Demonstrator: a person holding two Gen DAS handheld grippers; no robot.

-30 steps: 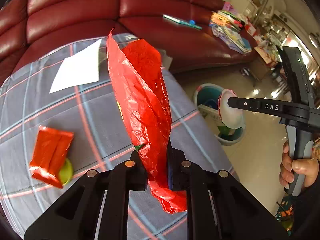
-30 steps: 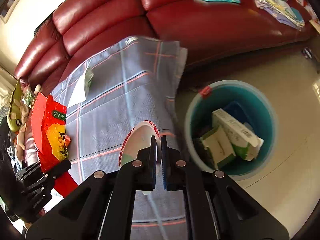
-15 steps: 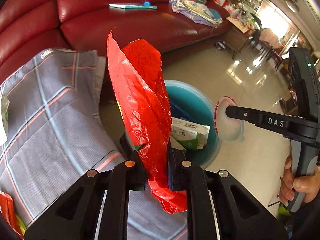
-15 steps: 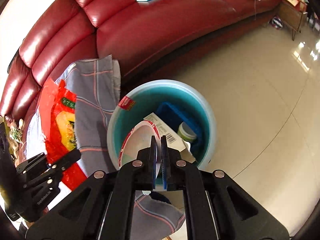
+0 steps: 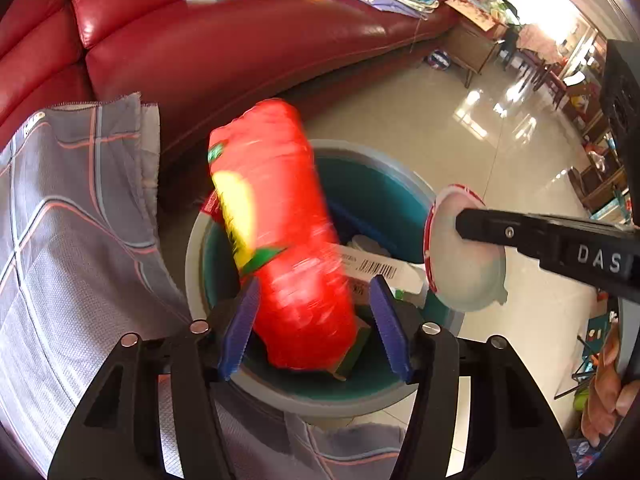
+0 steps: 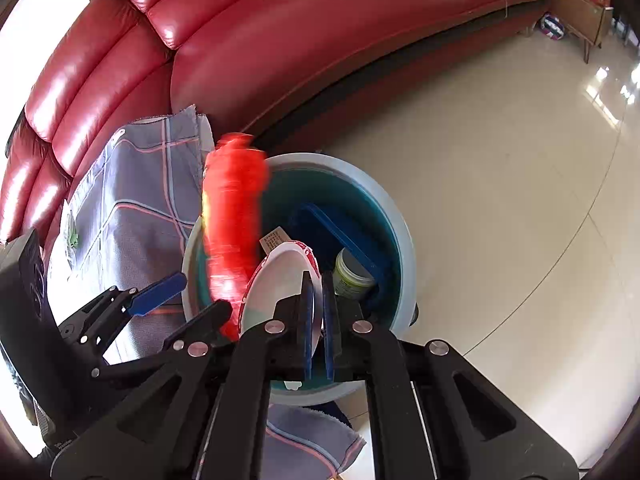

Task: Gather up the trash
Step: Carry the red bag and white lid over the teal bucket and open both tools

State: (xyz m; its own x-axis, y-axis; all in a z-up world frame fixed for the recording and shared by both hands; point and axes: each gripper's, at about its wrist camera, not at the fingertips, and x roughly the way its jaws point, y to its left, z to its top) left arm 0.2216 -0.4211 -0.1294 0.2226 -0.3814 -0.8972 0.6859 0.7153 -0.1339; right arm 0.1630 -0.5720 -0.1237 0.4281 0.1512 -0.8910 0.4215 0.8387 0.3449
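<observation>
Grey plaid cloth (image 5: 76, 240) far left, draped just beside the teal bin (image 5: 384, 396). Left gripper (image 5: 316, 320) over the bin, jaws opening, blue pads (image 5: 240, 324) spread clear of the red snack bag (image 5: 280, 240), which is motion-blurred between them above the bin's mouth. Barcoded carton (image 5: 372, 268) lies inside the bin. Right gripper (image 6: 316, 304), fingers pressed together, pinches the white red-rimmed lid (image 5: 464, 256) over the bin's right rim. Red leather sofa (image 5: 248, 44) behind.
</observation>
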